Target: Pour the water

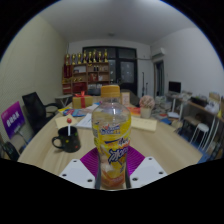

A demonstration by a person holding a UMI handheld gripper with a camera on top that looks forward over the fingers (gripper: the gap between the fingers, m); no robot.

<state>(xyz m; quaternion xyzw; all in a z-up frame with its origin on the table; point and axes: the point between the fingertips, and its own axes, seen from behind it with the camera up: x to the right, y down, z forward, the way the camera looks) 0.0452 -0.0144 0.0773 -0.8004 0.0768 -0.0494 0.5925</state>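
A clear plastic bottle [111,140] with a yellow-orange drink, an orange cap and a purple and yellow label stands upright between my fingers. My gripper [112,168] is shut on the bottle; both magenta pads [92,160] press on its lower part. The bottle is held above a round wooden table [150,145]. A black mug [68,139] with a straw in it stands on the table, ahead and to the left of the fingers.
Papers and small things [143,122] lie on the far side of the table. Black office chairs [38,108] stand to the left. A shelf with red and yellow items [88,72] lines the back wall. Desks [195,110] stand to the right.
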